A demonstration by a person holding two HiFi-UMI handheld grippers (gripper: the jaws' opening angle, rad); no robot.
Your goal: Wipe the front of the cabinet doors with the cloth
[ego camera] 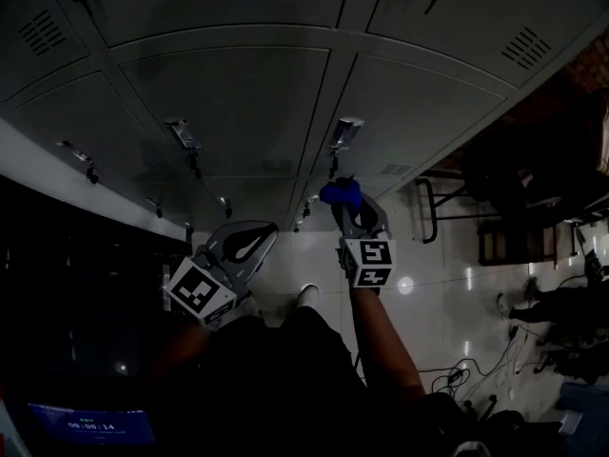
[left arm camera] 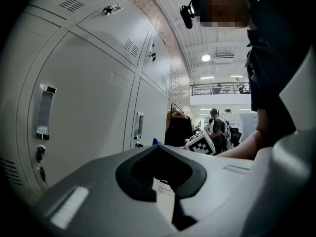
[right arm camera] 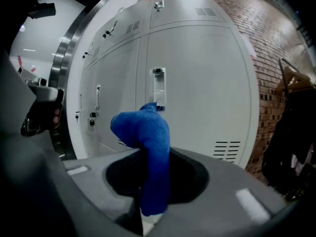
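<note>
Grey metal cabinet doors (ego camera: 238, 112) fill the upper head view, each with a recessed handle (ego camera: 344, 133). My right gripper (ego camera: 347, 206) is shut on a blue cloth (ego camera: 341, 193), held just short of the doors, below that handle. In the right gripper view the cloth (right arm camera: 148, 147) stands up out of the shut jaws (right arm camera: 149, 151) and droops left, in front of a door (right arm camera: 202, 98) and its handle (right arm camera: 158, 85). My left gripper (ego camera: 269, 228) is lower and to the left, shut on nothing. The left gripper view shows its tips (left arm camera: 158, 146) beside a door (left arm camera: 84, 112).
A brick wall (right arm camera: 266, 43) adjoins the cabinets on the right, with a clothes rack (right arm camera: 291, 142) in front of it. Chairs and a table frame (ego camera: 495, 208) stand to the right on the tiled floor, and cables (ego camera: 457, 379) lie there. A person (left arm camera: 217, 125) stands far off.
</note>
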